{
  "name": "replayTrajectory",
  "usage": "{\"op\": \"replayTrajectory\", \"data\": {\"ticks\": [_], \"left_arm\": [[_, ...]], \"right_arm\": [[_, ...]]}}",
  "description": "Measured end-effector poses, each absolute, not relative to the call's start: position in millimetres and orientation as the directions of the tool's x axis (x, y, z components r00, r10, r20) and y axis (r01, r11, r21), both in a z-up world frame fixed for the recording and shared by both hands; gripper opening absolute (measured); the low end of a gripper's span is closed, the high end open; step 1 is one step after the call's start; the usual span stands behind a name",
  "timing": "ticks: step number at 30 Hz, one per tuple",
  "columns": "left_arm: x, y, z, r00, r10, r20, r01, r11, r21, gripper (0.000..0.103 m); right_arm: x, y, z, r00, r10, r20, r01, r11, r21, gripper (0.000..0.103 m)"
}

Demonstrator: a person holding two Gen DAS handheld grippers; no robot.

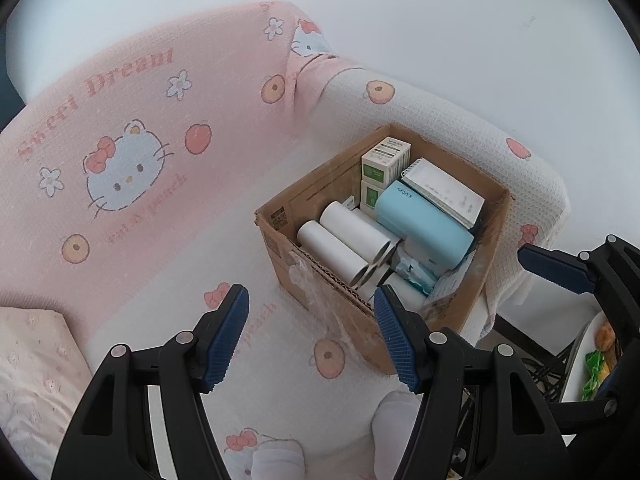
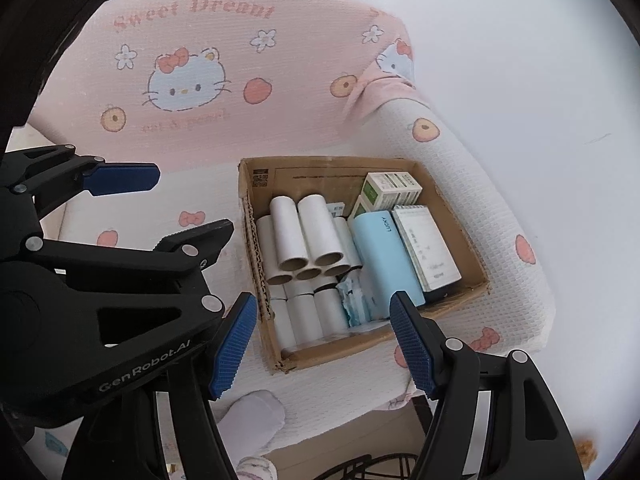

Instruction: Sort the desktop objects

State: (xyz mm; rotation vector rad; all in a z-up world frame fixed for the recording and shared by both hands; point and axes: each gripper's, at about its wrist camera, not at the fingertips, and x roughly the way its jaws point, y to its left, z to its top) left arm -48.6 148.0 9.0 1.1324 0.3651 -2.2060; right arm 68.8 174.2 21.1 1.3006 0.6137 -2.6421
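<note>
The cardboard box [image 2: 280, 344] sat at four o'clock on the pink blanket [image 2: 200, 128], already packed, probably to corral clutter. Inside, white tubes [image 2: 304, 236] lay at nine o'clock, the blue case [image 2: 384, 256] centre. Left gripper [image 1: 312, 336] and right gripper [image 2: 324, 344] hovered apart, empty, unobstructed.

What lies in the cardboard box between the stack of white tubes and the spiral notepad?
In the right wrist view, the pale blue case lies between the white tubes and the spiral notepad, inside the cardboard box.
</note>
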Motion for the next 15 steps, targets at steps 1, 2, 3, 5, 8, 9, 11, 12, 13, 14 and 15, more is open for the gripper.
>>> {"op": "replayTrajectory", "data": {"ticks": [1, 2, 3, 5, 8, 9, 11, 12, 13, 14, 15], "left_arm": [[-48, 148, 9, -0.434, -0.406, -0.804, 0.643, -0.765, 0.039, 0.069], [-48, 149, 8, -0.430, -0.409, -0.805, 0.644, -0.764, 0.044, 0.069], [-49, 149, 6, -0.419, -0.414, -0.808, 0.646, -0.761, 0.054, 0.069], [-49, 148, 4, -0.408, -0.413, -0.814, 0.648, -0.759, 0.060, 0.069], [-48, 146, 2, -0.407, -0.406, -0.818, 0.648, -0.759, 0.055, 0.069], [-47, 145, 2, -0.409, -0.403, -0.818, 0.647, -0.761, 0.051, 0.069], [-48, 145, 2, -0.411, -0.403, -0.818, 0.645, -0.763, 0.052, 0.069], [-48, 144, 1, -0.412, -0.402, -0.818, 0.643, -0.764, 0.052, 0.069], [-49, 144, 1, -0.412, -0.399, -0.819, 0.641, -0.766, 0.050, 0.069], [-49, 143, 0, -0.412, -0.395, -0.821, 0.639, -0.767, 0.048, 0.069], [-50, 142, -2, -0.411, -0.391, -0.824, 0.639, -0.768, 0.046, 0.069]], "right_arm": [[68, 174, 21, -0.618, 0.052, -0.785, 0.296, -0.909, -0.294, 0.067], [68, 174, 20, -0.615, 0.047, -0.787, 0.300, -0.909, -0.289, 0.067], [67, 174, 19, -0.610, 0.043, -0.791, 0.303, -0.910, -0.283, 0.067], [65, 174, 15, -0.597, 0.038, -0.801, 0.310, -0.911, -0.274, 0.067], [63, 173, 11, -0.585, 0.032, -0.811, 0.317, -0.911, -0.265, 0.067], [62, 172, 10, -0.585, 0.032, -0.810, 0.317, -0.911, -0.265, 0.067], [62, 172, 10, -0.588, 0.038, -0.808, 0.314, -0.910, -0.271, 0.067], [61, 172, 10, -0.588, 0.039, -0.808, 0.314, -0.910, -0.273, 0.067], [60, 172, 10, -0.587, 0.040, -0.808, 0.313, -0.910, -0.272, 0.067], [59, 172, 9, -0.585, 0.040, -0.810, 0.313, -0.910, -0.271, 0.067], [57, 172, 8, -0.582, 0.041, -0.812, 0.313, -0.911, -0.270, 0.067]]}}
